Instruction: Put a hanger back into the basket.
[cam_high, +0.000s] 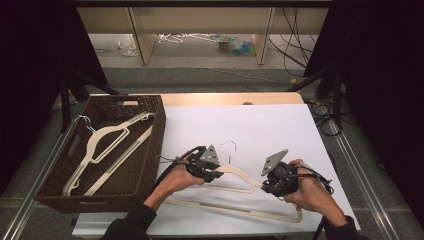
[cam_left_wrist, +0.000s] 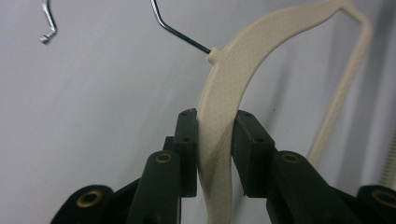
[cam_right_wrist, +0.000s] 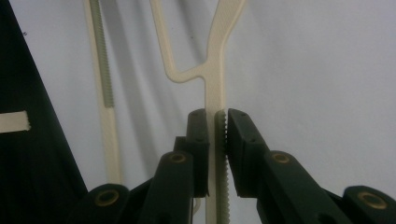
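a dark wicker basket (cam_high: 152, 145) sits at the table's left with 1 cream hanger inside (cam_high: 107, 137). beside it on the white sheet (cam_high: 270, 130) lies a second cream hanger (cam_high: 235, 172), its wire hook (cam_high: 229, 146) pointing away from the person. the left gripper (cam_high: 216, 175) is clamped on its shoulder just below the hook. the right gripper (cam_high: 263, 187) is clamped on the hanger's thin right arm, the ridged edge between its jaws.

Obstacles: dark woven wicker basket (cam_high: 153, 142) along the left edge of the white-topped counter (cam_high: 260, 127); cream plastic hanger (cam_high: 235, 172) near the front. Far and right counter surface: open passage.
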